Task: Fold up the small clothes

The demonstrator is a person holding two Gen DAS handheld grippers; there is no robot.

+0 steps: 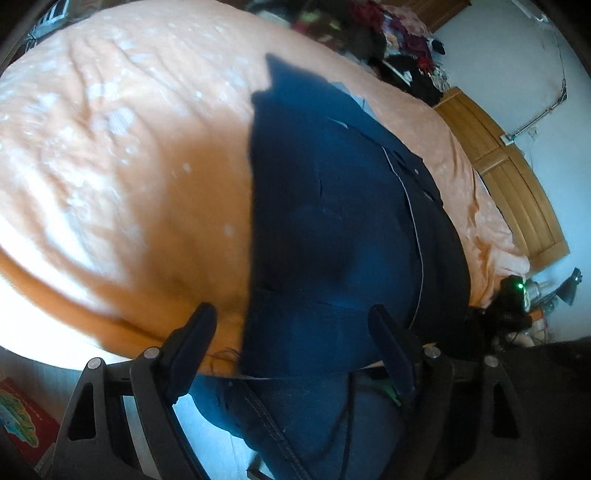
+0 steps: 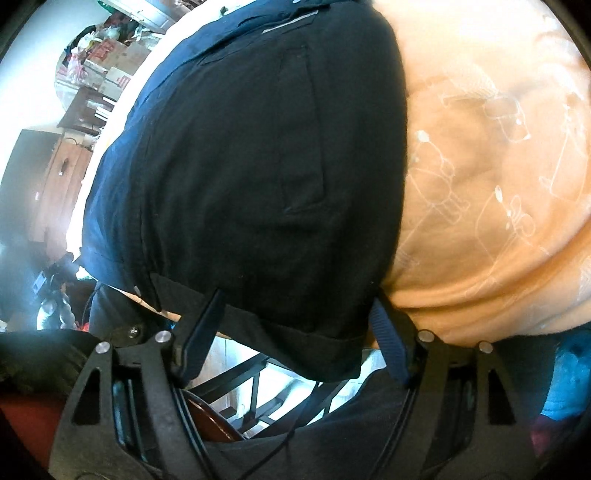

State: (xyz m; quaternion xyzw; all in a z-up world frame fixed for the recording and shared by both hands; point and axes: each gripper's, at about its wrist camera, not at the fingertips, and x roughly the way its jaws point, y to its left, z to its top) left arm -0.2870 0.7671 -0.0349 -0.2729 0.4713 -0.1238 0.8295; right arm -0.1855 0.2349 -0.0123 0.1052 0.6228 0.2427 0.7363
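One bed, orange sheet (image 1: 122,177) with pale print, covers most of both views. One dark navy garment (image 1: 332,229) lies flat on it near the front edge, white piping along one side, hem hanging slightly over the edge. No containers close by; cardboard boxes (image 2: 110,62) stacked in the far corner, contents unreadable. Clothes pile (image 1: 388,33) at the far end, count unclear. Two grippers: left gripper (image 1: 295,332) spread wide, fingers either side of the hem, holding nothing. Right gripper (image 2: 299,325) equally wide, straddling the garment's lower edge, no grip.
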